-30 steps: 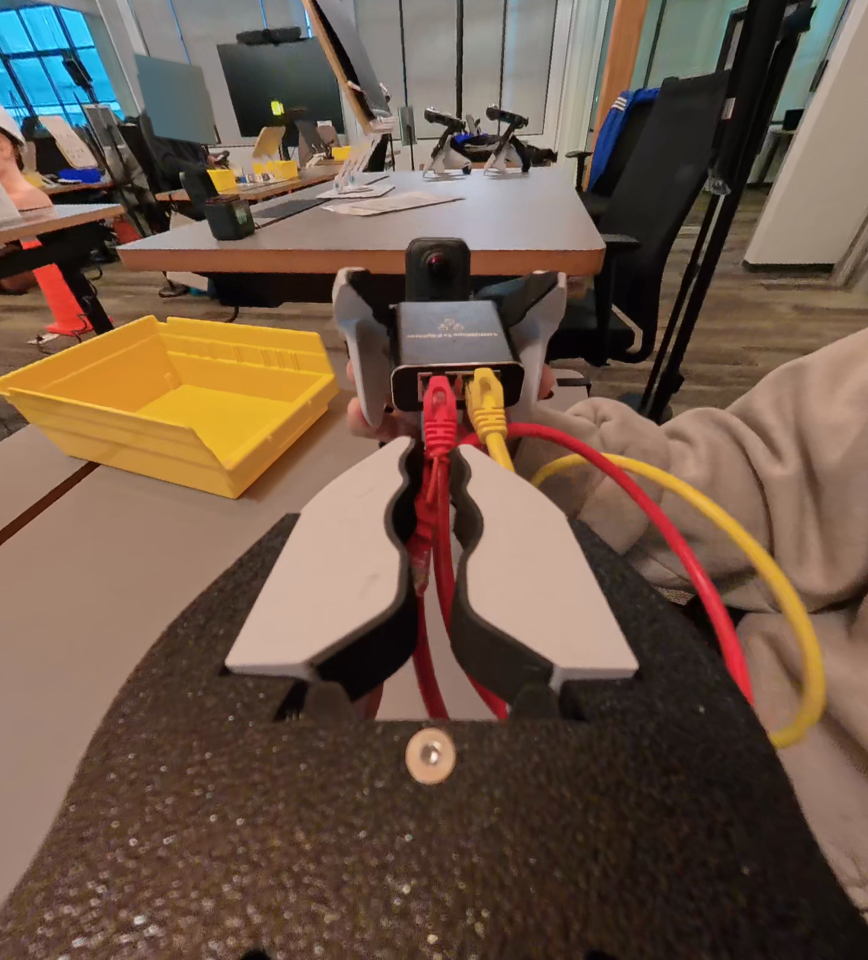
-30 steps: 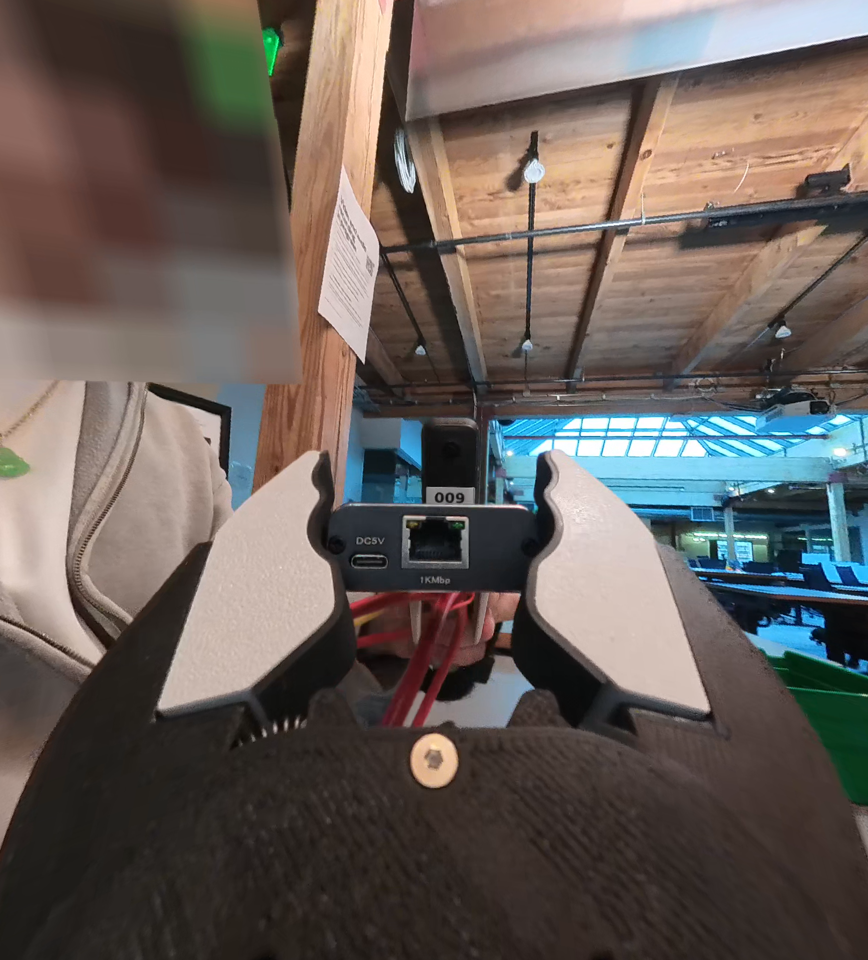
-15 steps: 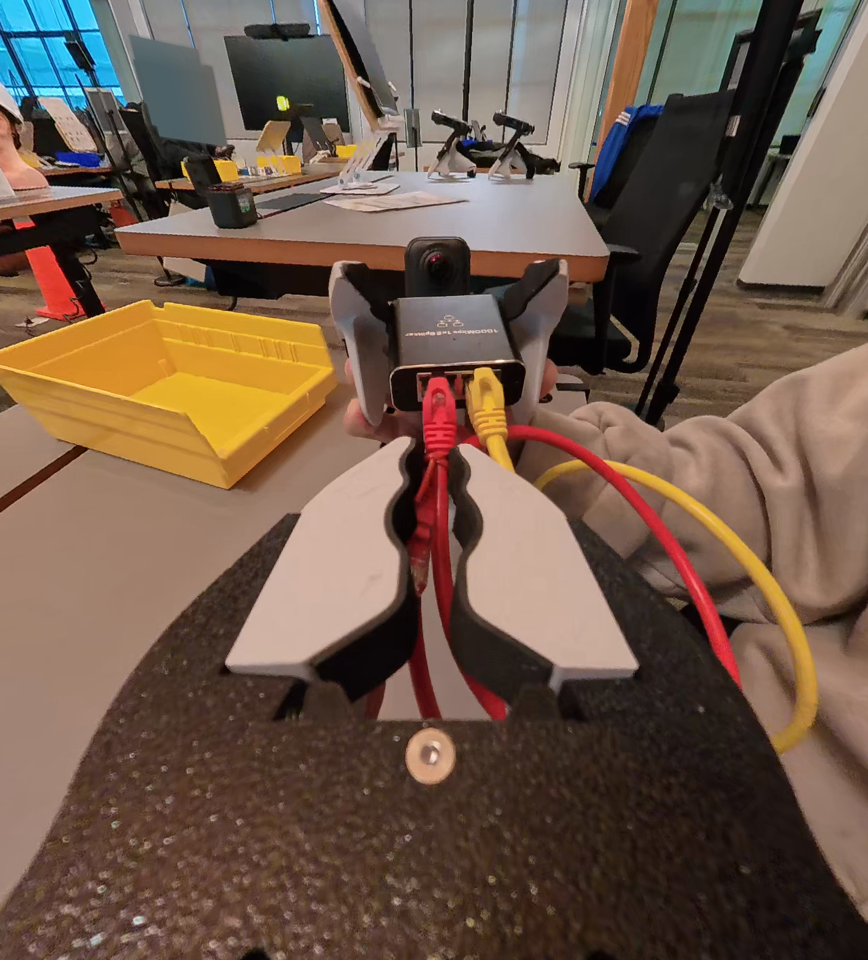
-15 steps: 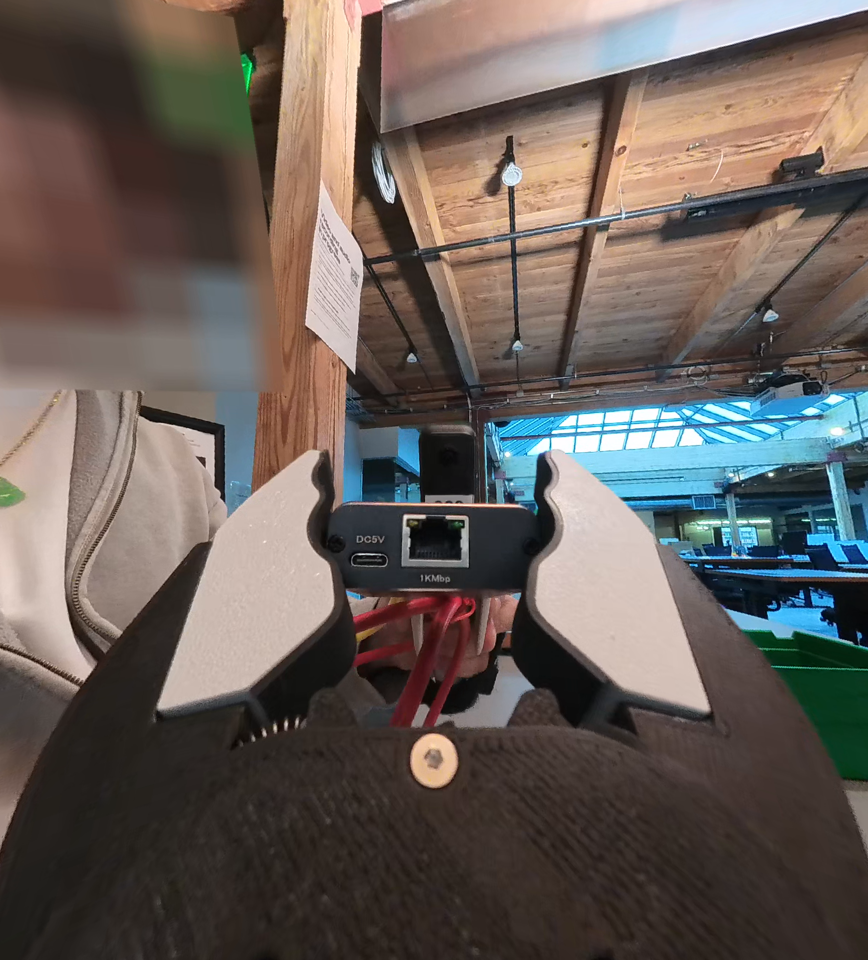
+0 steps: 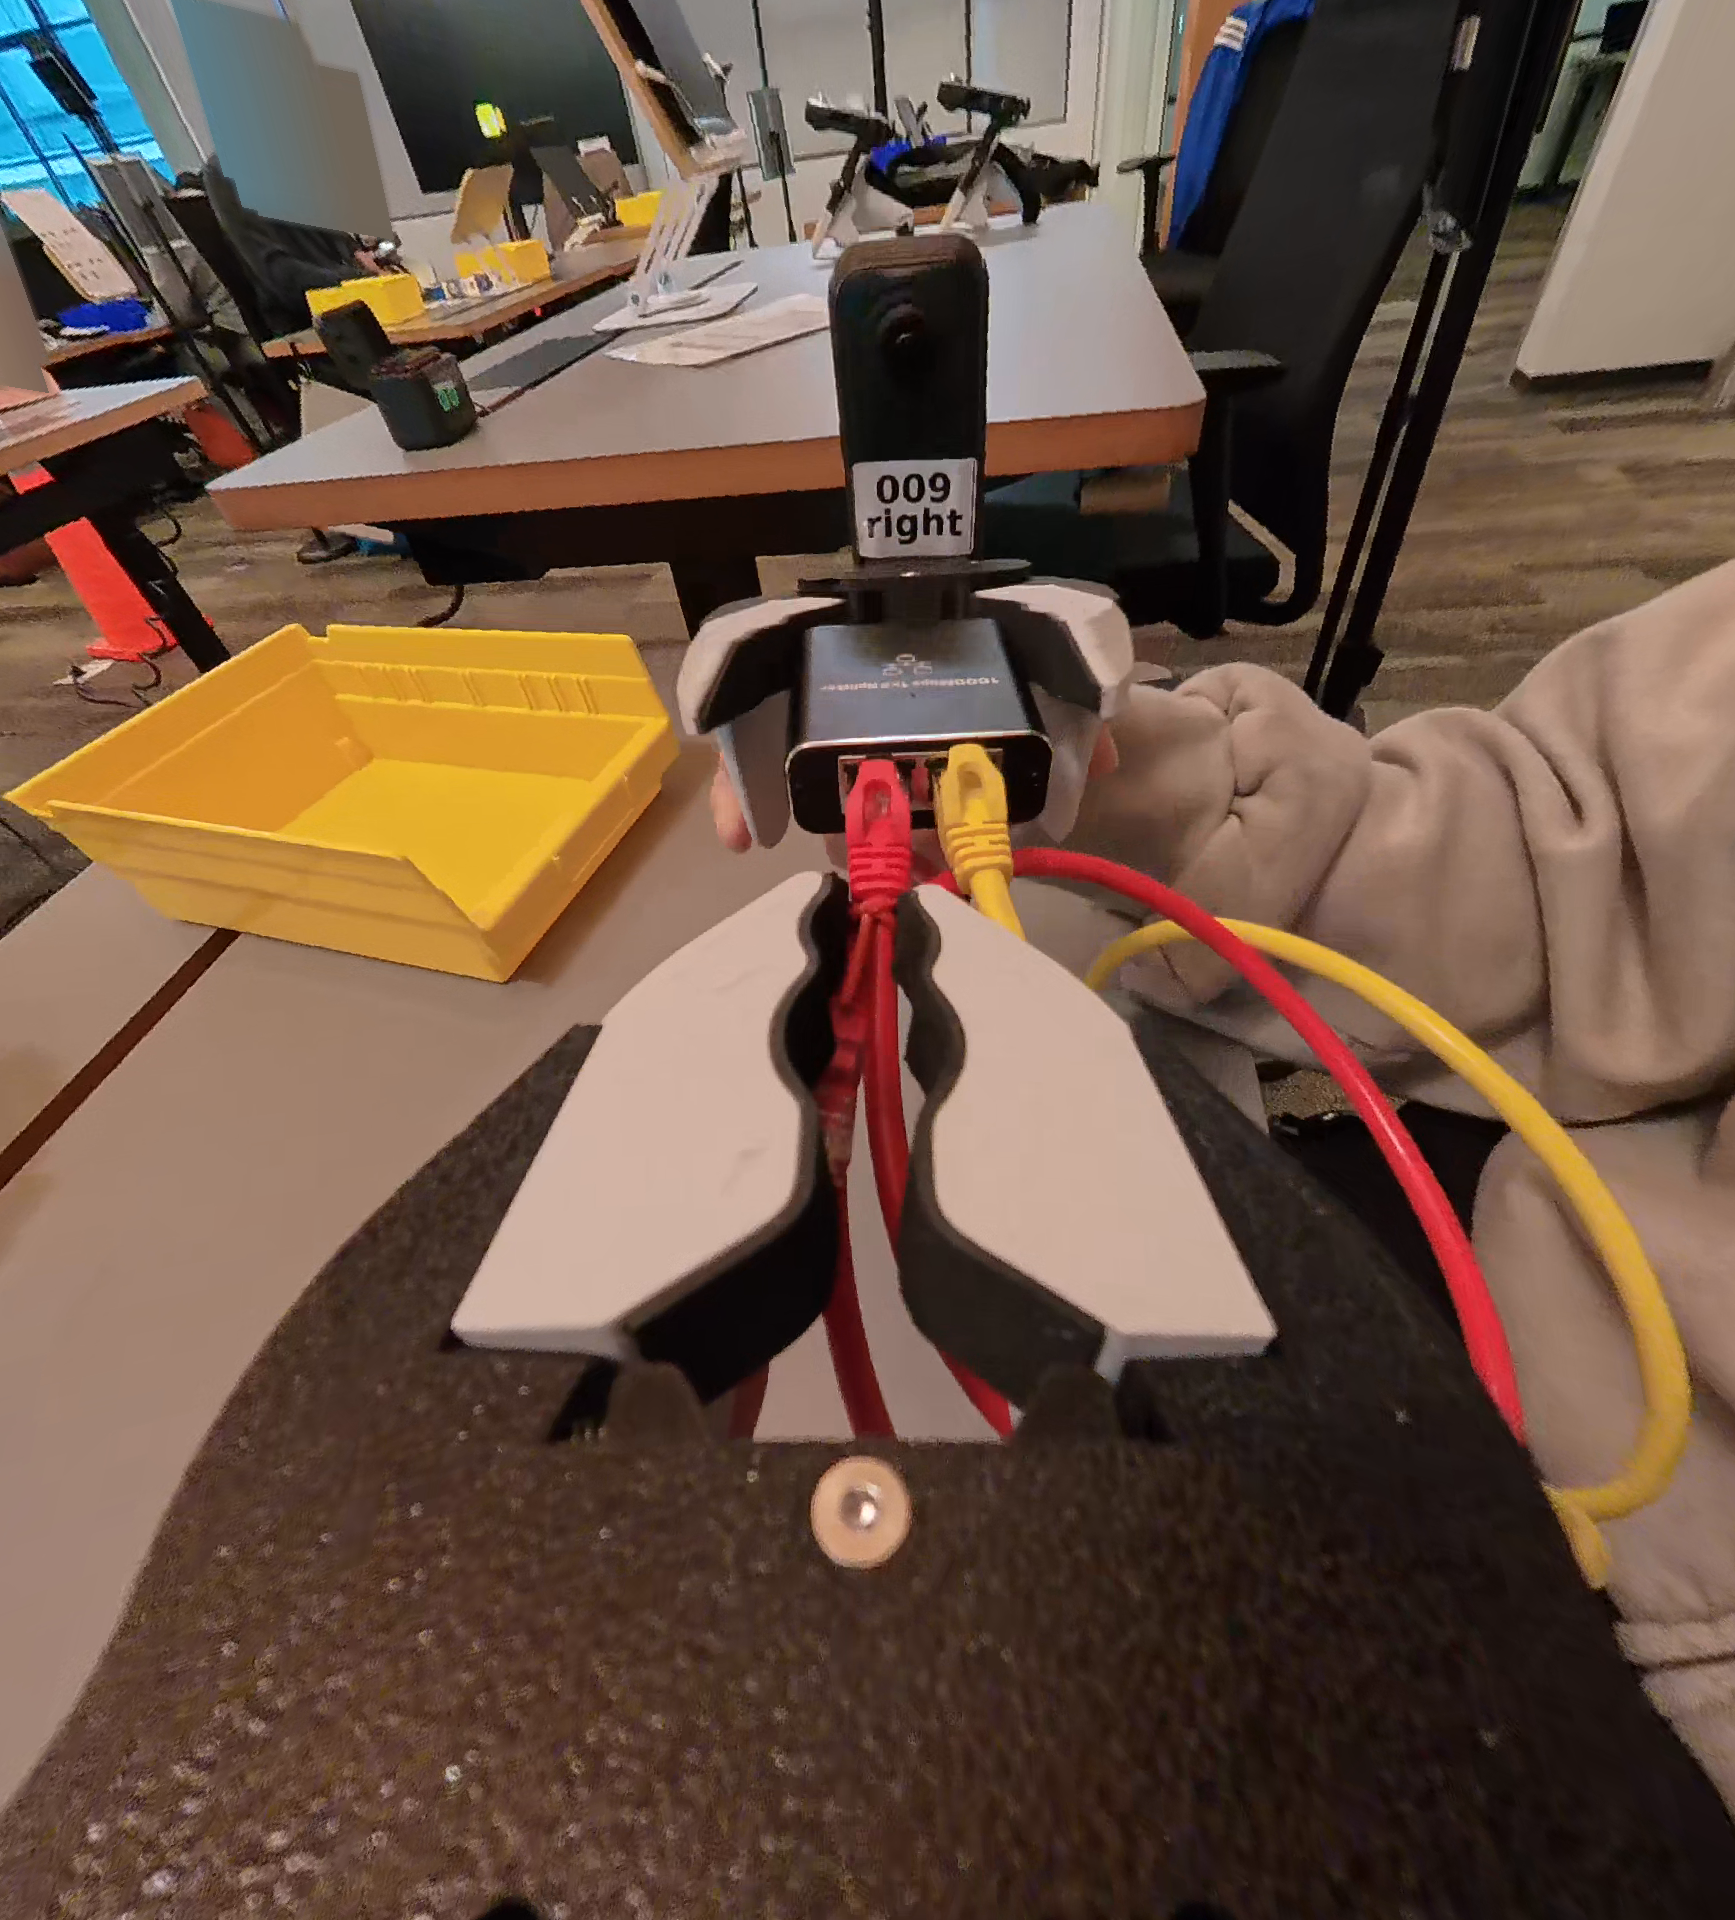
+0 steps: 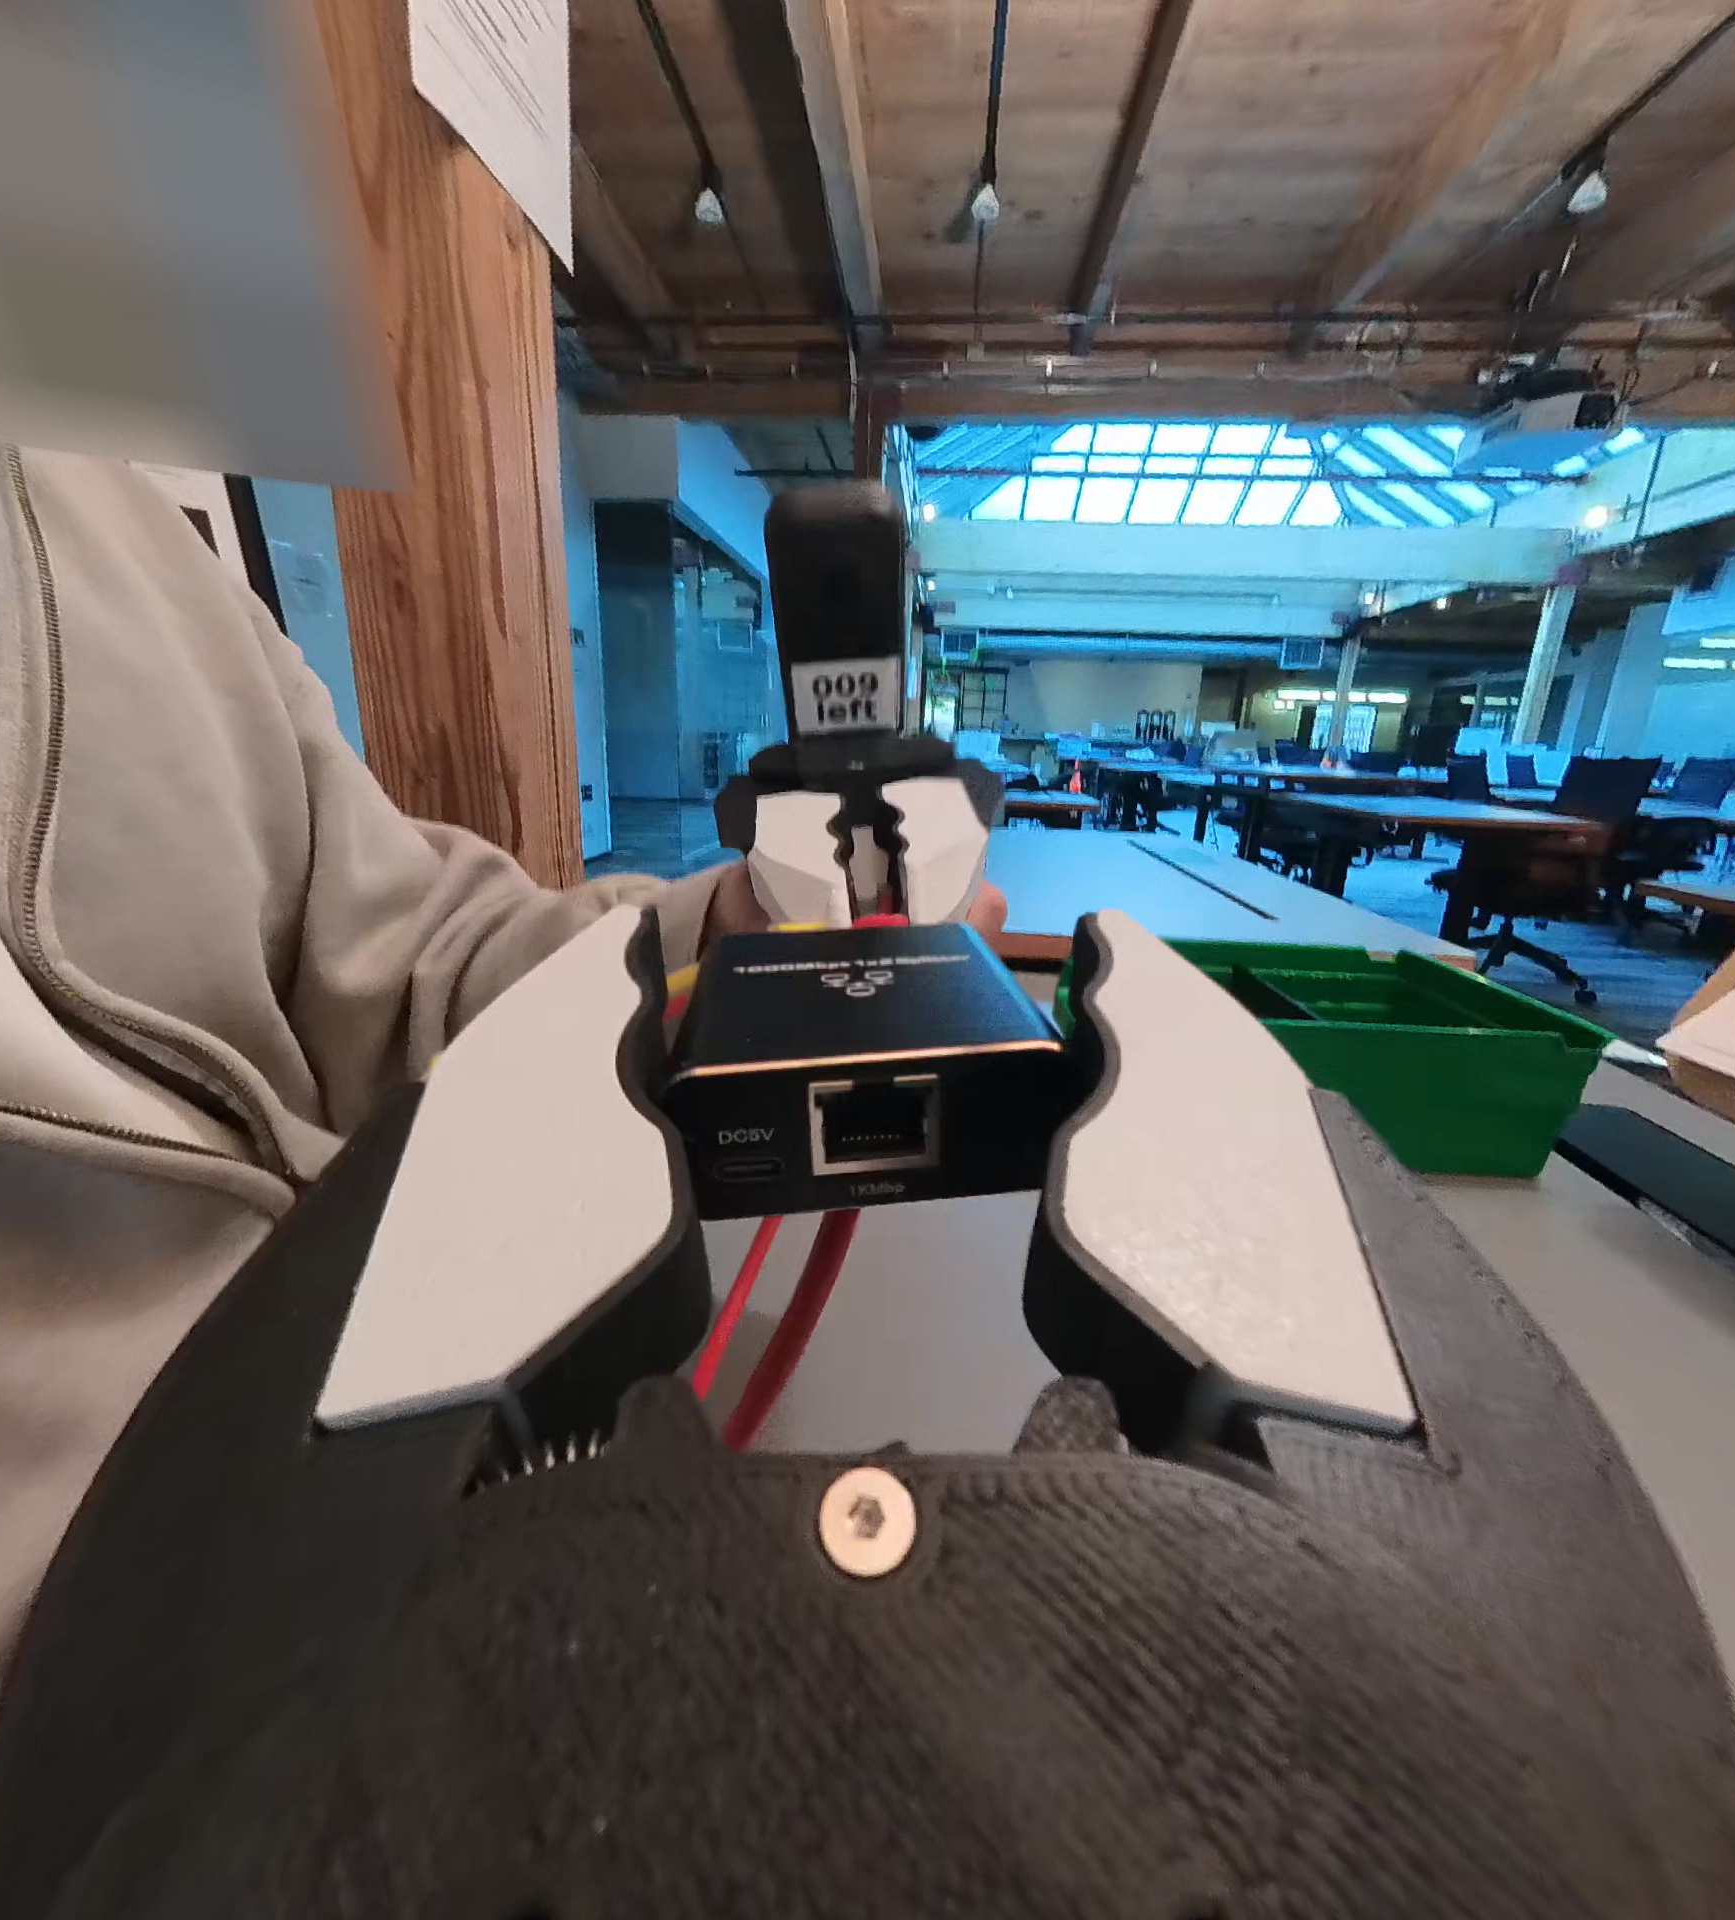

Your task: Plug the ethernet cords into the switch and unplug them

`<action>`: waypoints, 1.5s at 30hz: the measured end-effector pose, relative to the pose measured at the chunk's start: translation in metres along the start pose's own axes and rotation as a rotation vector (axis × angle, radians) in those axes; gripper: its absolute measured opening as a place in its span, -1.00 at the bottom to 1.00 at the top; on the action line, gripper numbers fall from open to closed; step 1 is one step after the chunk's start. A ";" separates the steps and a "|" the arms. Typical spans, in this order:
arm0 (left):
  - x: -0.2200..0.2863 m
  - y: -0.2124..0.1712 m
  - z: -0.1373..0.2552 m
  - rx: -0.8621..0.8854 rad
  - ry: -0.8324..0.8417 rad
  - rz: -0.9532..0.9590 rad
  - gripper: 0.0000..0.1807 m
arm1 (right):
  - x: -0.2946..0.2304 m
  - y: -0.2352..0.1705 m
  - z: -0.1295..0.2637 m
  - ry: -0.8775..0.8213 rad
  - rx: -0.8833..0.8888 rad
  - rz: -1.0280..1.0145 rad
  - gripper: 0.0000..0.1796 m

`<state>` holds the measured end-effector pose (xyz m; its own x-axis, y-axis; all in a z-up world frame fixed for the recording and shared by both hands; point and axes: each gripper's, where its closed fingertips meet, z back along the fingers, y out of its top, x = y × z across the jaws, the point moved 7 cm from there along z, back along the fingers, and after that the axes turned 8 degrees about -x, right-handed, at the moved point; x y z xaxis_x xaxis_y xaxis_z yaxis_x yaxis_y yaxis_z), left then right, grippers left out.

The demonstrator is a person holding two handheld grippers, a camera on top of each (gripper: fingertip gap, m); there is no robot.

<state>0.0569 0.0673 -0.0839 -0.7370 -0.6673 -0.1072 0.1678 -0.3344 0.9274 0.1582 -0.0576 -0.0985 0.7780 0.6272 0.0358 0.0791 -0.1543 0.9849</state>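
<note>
My right gripper is shut on the small black switch and holds it above the table; it also shows in the left wrist view facing me. The switch has a red cord plug and a yellow cord plug seated in its two front ports. My left gripper is shut on the red cord just behind its plug. The yellow cord and the rest of the red cord loop off to the right. One port on the switch's near face is empty.
A yellow bin sits on the grey table to the left. A green bin sits right of the switch. A person's grey sleeve lies to the right. Desks and chairs stand behind. My right fingertips sit around 4 centimetres from my left ones.
The right gripper has tilted down with the switch, so its top face now shows and the left gripper's camera appears behind it. Both grips and both plugs are unchanged.
</note>
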 end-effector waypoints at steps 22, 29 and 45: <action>-0.004 0.005 0.020 0.004 -0.052 -0.055 -0.88 | -0.001 -0.013 -0.022 -0.036 -0.135 0.117 -0.14; -0.002 -0.002 0.028 -0.078 -0.023 -0.069 -0.91 | -0.001 -0.018 -0.032 -0.029 -0.168 0.094 -0.14; -0.003 0.002 0.023 -0.052 0.034 -0.103 -0.89 | 0.004 -0.020 -0.030 -0.031 -0.102 0.084 -0.15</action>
<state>0.0445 0.0841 -0.0739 -0.7300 -0.6490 -0.2141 0.1267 -0.4364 0.8908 0.1411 -0.0295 -0.1130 0.7983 0.5912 0.1149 -0.0495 -0.1256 0.9908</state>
